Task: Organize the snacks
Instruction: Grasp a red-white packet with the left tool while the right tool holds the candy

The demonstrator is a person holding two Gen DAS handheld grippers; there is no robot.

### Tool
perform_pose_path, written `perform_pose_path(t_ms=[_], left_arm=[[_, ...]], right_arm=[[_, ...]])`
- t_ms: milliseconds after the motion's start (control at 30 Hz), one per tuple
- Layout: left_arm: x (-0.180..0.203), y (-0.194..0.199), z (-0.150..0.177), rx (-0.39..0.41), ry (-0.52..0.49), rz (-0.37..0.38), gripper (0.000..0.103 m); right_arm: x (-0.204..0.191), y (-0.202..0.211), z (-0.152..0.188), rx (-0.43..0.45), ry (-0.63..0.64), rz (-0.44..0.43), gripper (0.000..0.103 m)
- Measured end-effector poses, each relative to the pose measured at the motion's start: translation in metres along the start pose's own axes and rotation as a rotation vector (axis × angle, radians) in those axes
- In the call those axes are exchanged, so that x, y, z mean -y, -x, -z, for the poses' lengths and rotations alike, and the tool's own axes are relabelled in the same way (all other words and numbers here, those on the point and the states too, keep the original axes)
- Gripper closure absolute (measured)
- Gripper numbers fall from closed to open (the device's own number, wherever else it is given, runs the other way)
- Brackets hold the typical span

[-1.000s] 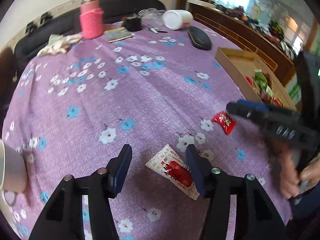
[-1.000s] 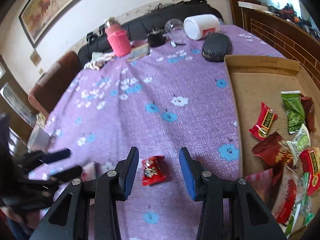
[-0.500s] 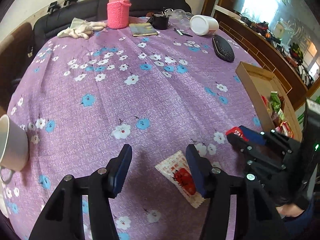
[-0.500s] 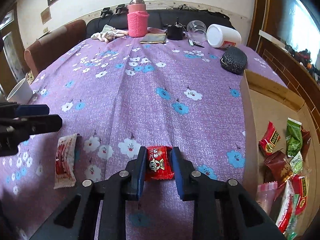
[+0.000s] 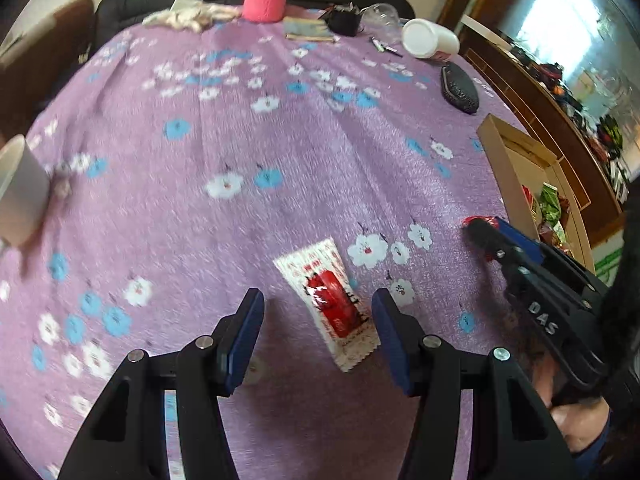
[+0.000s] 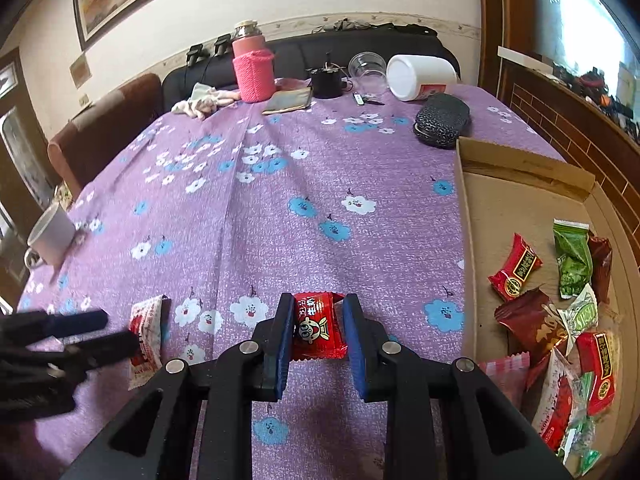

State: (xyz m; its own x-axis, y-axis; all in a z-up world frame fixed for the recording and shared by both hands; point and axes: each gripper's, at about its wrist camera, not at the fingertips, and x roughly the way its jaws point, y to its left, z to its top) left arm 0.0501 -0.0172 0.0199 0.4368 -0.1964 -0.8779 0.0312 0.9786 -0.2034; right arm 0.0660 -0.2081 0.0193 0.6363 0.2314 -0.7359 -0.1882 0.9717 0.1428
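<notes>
My right gripper (image 6: 314, 312) is shut on a small red candy packet (image 6: 317, 326) and holds it just above the purple cloth; it also shows in the left wrist view (image 5: 480, 226). My left gripper (image 5: 318, 310) is open, its jaws on either side of a white and red snack packet (image 5: 330, 300) that lies flat on the cloth. That packet shows in the right wrist view (image 6: 146, 330) beside the left gripper (image 6: 116, 330). A cardboard box (image 6: 520, 200) with several wrapped snacks (image 6: 560, 300) sits at the right.
A white mug (image 5: 18, 196) stands at the left table edge. At the far side are a pink flask (image 6: 253, 68), a dark glasses case (image 6: 442, 120), a white jar on its side (image 6: 420, 77), a wallet (image 6: 288, 100) and a crumpled cloth (image 6: 204, 102).
My right gripper has lifted slightly with the red candy in its jaws. My left gripper has moved so that the white and red packet now lies between its open jaws.
</notes>
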Motion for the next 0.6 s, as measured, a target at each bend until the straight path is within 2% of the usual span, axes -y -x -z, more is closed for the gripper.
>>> perform_pose_path(t_ms=[133,267,467,600], left_arm=[[0.011,-0.011,0.002,0.013,-0.03,-0.056,0.05],[0.022,-0.015,0.003,0.066,-0.117,-0.157,0.072],[0.036,-0.023,-0.009,0.085,-0.181,-0.2,0.077],[0.049,-0.028,-0.015,0.157,-0.204,-0.213,0.077]], right_arm=[[0.001,0.003,0.0,0.011,-0.003,-0.003,0.077],[0.0,0.004,0.001,0.014,-0.006,-0.01,0.077],[0.002,0.004,0.001,0.013,-0.018,-0.015,0.077],[0.005,0.002,0.002,0.01,-0.037,-0.015,0.077]])
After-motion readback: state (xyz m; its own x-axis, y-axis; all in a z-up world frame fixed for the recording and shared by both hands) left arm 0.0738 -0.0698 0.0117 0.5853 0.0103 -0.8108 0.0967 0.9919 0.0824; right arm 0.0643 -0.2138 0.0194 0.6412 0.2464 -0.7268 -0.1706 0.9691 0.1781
